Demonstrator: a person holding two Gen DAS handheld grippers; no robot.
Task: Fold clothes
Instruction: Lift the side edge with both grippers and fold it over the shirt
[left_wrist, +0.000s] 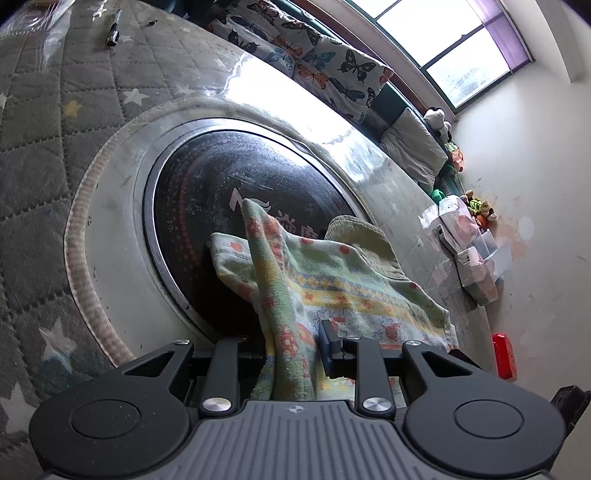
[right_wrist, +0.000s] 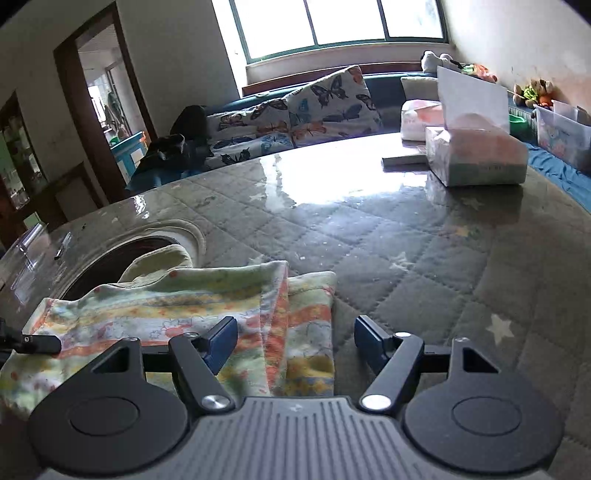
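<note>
A small patterned garment (left_wrist: 325, 280), pale green with yellow bands and orange flowers, lies on the glass-covered quilted table (left_wrist: 44, 155), partly over a black round hotplate (left_wrist: 229, 177). My left gripper (left_wrist: 295, 347) is shut on a bunched fold of the garment, which rises between its fingers; the left finger is hidden by cloth. In the right wrist view the garment (right_wrist: 184, 314) lies folded in front. My right gripper (right_wrist: 295, 336) is open, its fingers (right_wrist: 369, 339) straddling the garment's right edge just above the table (right_wrist: 424, 258).
A tissue box (right_wrist: 476, 155) and plastic packs stand at the table's far right. A pen (left_wrist: 113, 27) lies at the far edge. A butterfly-print cushion (right_wrist: 325, 103) and soft toys (right_wrist: 532, 92) line the bench by the window. A red object (left_wrist: 503, 354) sits near the wall.
</note>
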